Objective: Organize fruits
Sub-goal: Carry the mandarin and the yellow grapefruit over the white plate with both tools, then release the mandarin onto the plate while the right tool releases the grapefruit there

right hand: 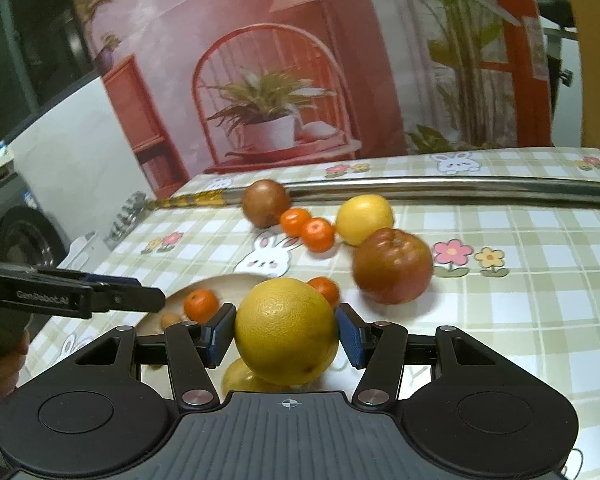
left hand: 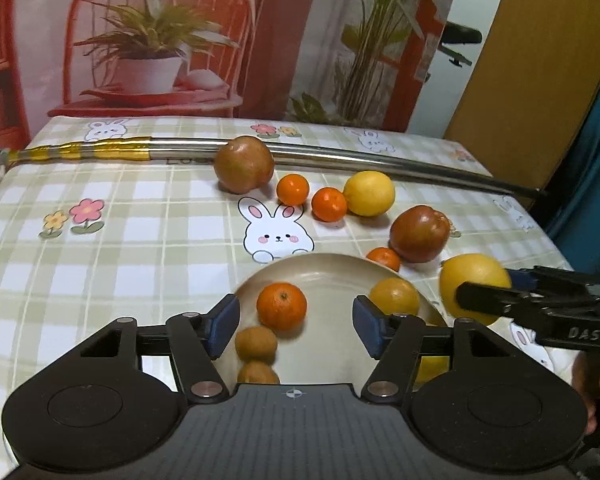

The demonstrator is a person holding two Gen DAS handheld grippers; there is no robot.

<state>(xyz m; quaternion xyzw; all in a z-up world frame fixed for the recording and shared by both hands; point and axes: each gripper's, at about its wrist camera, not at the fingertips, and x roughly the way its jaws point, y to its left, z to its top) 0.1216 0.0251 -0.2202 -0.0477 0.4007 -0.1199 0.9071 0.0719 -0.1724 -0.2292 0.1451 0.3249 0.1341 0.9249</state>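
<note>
R jaws clamp 1 grapefruit (right hand: 286, 330); L jaws apart over plate (left hand: 332, 276), 3 tangerines.

Beige plate (left hand: 332, 270) on the table holds one bright mandarin (left hand: 281, 306), two duller small ones (left hand: 256, 344) toward its near edge, and a yellow-orange citrus (left hand: 395, 296) at its right rim. Large yellow grapefruit (right hand: 286, 330) sits between the right claw (right hand: 286, 334) pads, both pads touching its sides, just right of the plate. Loose on the table: two brown-red apples (left hand: 243, 165) (left hand: 419, 233), two mandarins (left hand: 293, 189) (left hand: 329, 204) touching, a lemon (left hand: 369, 193) beside them, one mandarin (left hand: 385, 259) at the plate's far-right rim.
</note>
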